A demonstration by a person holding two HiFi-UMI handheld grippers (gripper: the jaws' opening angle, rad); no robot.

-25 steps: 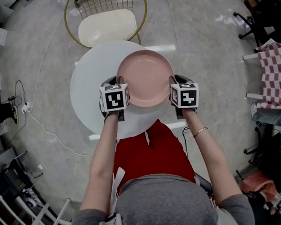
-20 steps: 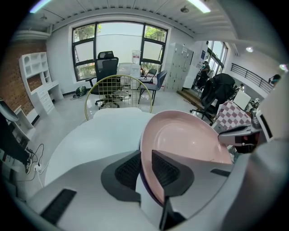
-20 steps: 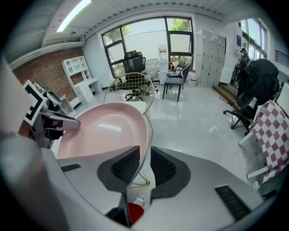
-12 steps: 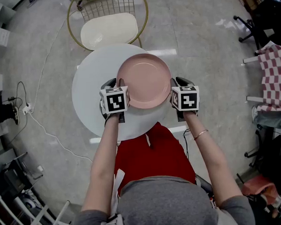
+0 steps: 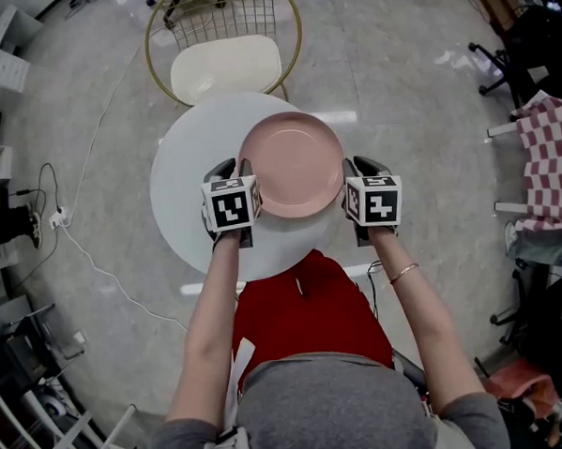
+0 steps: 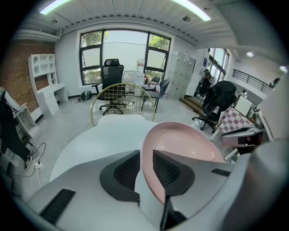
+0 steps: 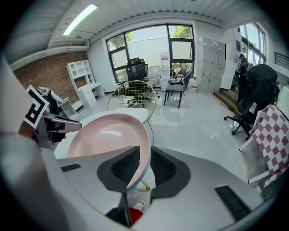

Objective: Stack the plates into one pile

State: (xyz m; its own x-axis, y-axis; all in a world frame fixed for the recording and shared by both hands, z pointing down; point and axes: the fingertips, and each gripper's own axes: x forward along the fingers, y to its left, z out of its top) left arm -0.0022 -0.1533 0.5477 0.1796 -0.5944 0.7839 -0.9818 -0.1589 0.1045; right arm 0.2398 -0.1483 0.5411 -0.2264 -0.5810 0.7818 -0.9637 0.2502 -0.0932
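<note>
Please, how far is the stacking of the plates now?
Looks done: the pink plate lies on the white table, and a paler edge under its rim suggests another plate beneath. In hand: the left gripper has just been opening, the rim loose between its jaws; the right gripper has the opposite rim between its jaws, grip unclear. Left: probably only to withdraw both grippers.

No words, numbers or brand names are showing legibly anywhere. Black-and-white square patterns are appearing on the marker cubes (image 5: 231, 205) of the left gripper (image 5: 235, 170) and right gripper (image 5: 351, 168), either side of the pink plate (image 5: 292, 164), carrying no letters.
</note>
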